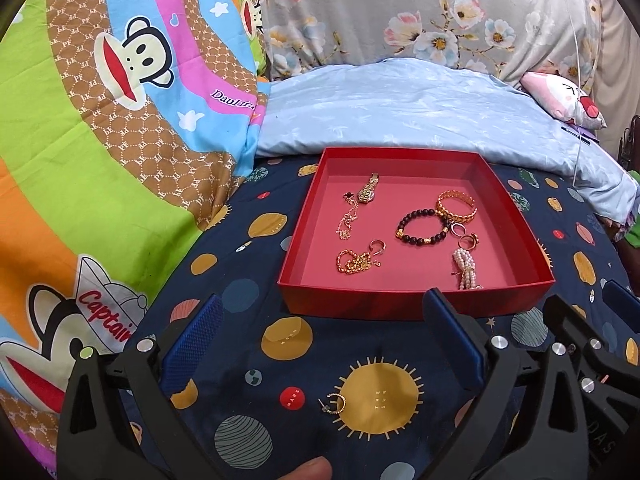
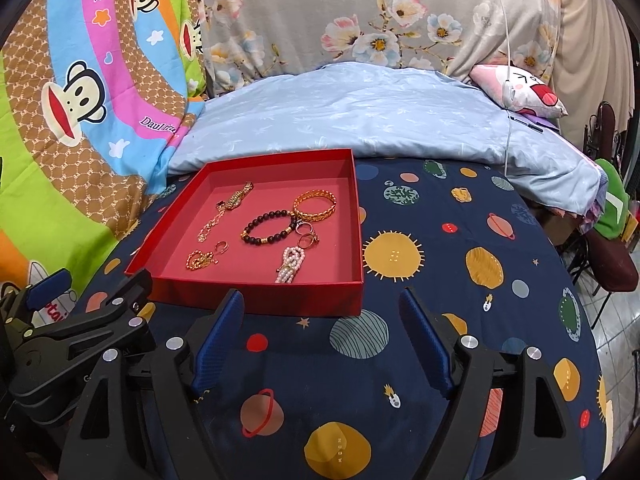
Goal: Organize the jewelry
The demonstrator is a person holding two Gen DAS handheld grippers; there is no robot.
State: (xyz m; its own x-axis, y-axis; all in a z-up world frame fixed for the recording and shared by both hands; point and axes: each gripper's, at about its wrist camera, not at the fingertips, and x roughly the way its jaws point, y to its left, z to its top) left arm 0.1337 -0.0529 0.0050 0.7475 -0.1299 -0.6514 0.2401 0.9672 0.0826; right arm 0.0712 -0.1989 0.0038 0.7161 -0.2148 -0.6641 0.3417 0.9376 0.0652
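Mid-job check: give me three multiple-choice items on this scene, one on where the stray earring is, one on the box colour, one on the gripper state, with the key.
1. Where does the gold hoop earring lie?
A. Inside the box
B. On the space-print sheet, in front of the box
C. On the blue pillow

2. What colour is the box?
A. Red
B. Green
C. White

3. How does the left gripper stand?
A. Shut on the earring
B. Shut on a bracelet
C. Open, holding nothing

Key: 1 B, the earring rests on the space-print sheet beside the sun print, outside the box. 2 A, its walls are red, its floor pinkish red. 3 C, its blue pads are wide apart with only sheet between them.
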